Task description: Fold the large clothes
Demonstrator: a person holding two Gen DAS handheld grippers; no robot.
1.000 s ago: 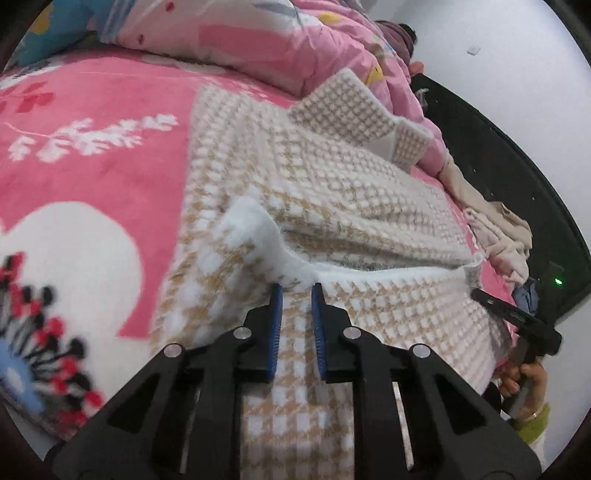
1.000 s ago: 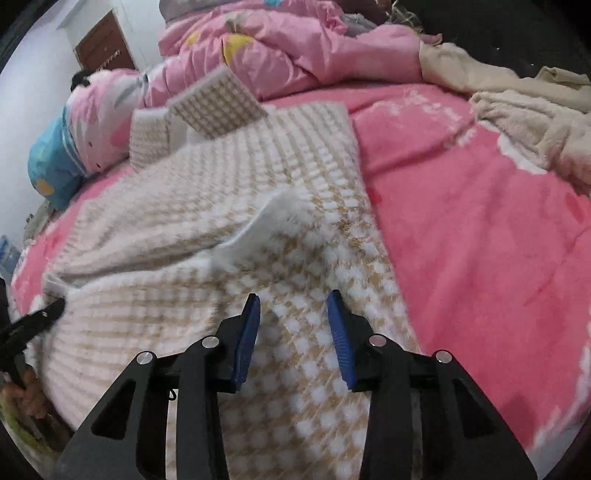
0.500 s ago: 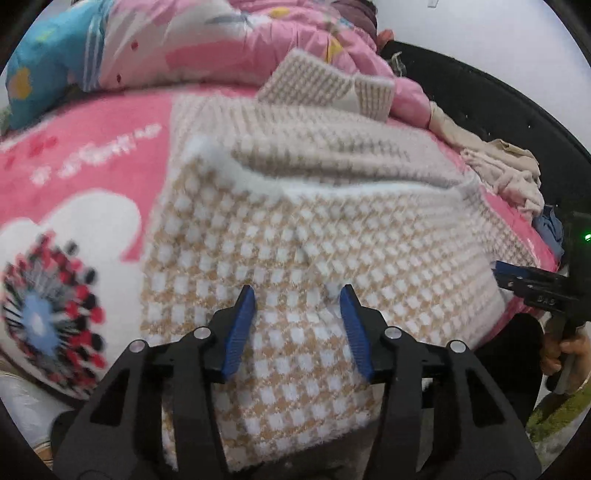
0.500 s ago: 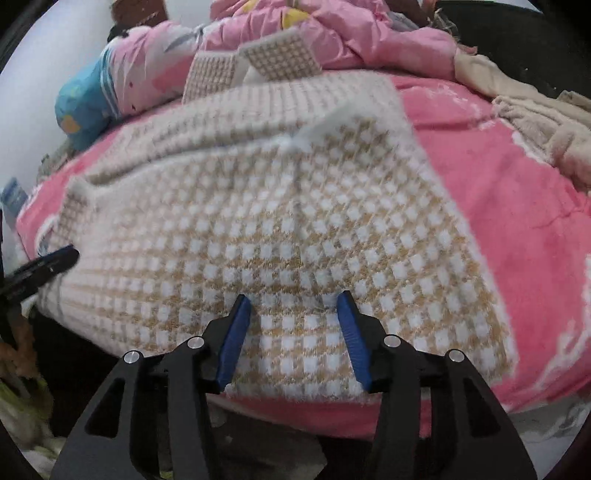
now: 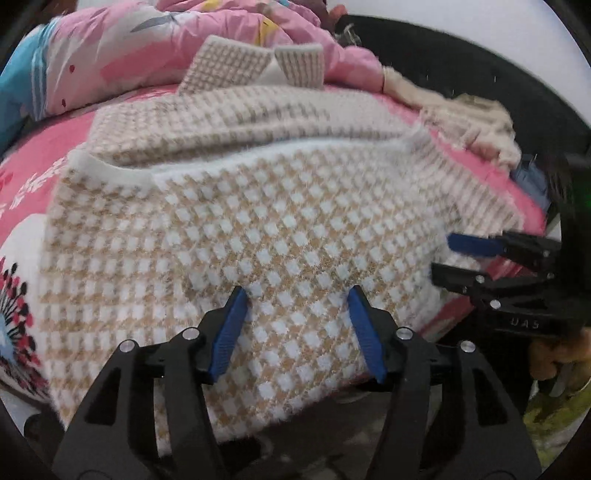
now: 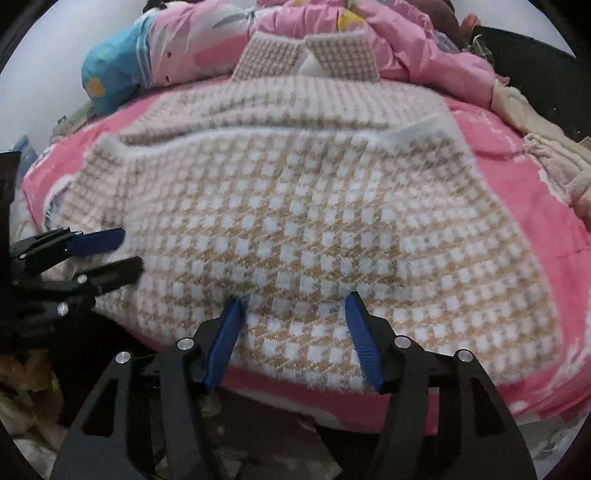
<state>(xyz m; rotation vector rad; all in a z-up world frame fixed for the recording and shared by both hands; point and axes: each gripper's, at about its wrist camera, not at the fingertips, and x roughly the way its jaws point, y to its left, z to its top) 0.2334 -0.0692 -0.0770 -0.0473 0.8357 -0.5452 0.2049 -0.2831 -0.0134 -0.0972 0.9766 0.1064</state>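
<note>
This is a bedroom in somebody's home. A big bed fills the room, with a fuzzy pink blanket [image 6: 524,206] spread over it. A puffy pink quilt [image 5: 155,55] with bright patches is bunched up at the far end. A blue pillow [image 6: 110,81] sits far on the left. Soft cream clothes [image 5: 476,122] lie in a heap on the right, by a dark bed frame [image 5: 480,59]. The walls [image 6: 44,66] are plain white.

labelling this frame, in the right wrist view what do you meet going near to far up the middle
right gripper, jaws opening with nothing between them → checked sweater's folded-up lower half → its paler upper part → two checked cuffs → pink quilt
</note>
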